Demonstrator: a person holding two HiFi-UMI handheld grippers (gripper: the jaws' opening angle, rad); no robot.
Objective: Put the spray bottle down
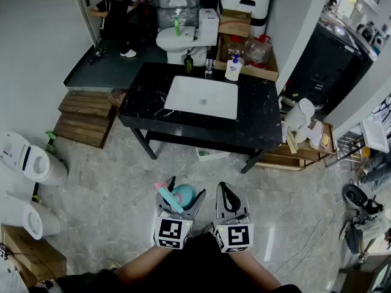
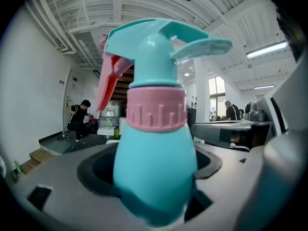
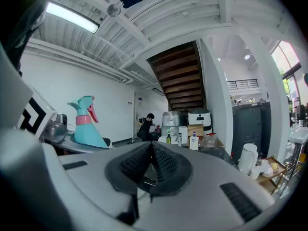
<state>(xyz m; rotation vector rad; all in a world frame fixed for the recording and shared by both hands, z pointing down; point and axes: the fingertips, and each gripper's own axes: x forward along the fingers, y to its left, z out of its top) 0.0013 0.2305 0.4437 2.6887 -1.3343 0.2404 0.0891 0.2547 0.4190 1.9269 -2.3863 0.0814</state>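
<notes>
The left gripper's (image 1: 185, 188) jaws grasp the teal spray bottle (image 2: 156, 167) by its body, above the floor. At its 3 o'clock, the right gripper's (image 1: 225, 191) jaws are clenched on nothing. The black counter (image 1: 256, 121) stands at 12 o'clock.

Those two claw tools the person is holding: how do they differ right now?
1. The left gripper holds a teal spray bottle; the right gripper holds nothing.
2. The left gripper's fingers stand wide apart around the bottle's body; the right gripper's fingers are closed together to a point.

Shared: both are grey, each carries a black-and-white marker cube, and they are held side by side.
</notes>
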